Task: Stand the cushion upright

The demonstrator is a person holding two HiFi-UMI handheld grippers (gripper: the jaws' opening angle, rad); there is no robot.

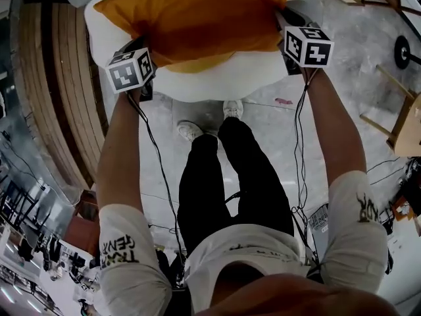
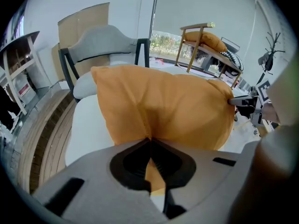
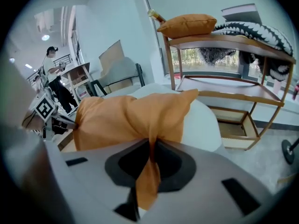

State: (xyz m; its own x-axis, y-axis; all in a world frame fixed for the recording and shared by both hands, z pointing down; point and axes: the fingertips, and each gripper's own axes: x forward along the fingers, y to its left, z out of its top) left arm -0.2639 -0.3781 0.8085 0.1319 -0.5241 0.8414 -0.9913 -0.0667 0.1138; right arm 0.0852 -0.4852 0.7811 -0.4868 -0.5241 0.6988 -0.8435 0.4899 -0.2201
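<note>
An orange cushion [image 1: 197, 18] hangs over the white seat [image 1: 217, 81] of a chair, held at both near corners. My left gripper [image 1: 141, 68] is shut on its left corner, and orange cloth [image 2: 152, 169] is pinched between the jaws in the left gripper view. My right gripper [image 1: 293, 41] is shut on the right corner, and a fold of cloth [image 3: 148, 171] runs down through the jaws in the right gripper view. The cushion [image 2: 163, 106] bulges between the two grips, lifted off the seat [image 2: 88, 125]. The opposite gripper [image 2: 245, 104] shows at the cushion's far corner.
The grey chair back [image 2: 105, 43] rises behind the seat. A wooden slatted platform [image 1: 56, 91] lies to the left. A wooden rack [image 3: 219, 69] with another orange cushion [image 3: 187, 24] stands at the right. My feet [image 1: 210, 120] are just before the seat. A person [image 3: 56, 78] stands far off.
</note>
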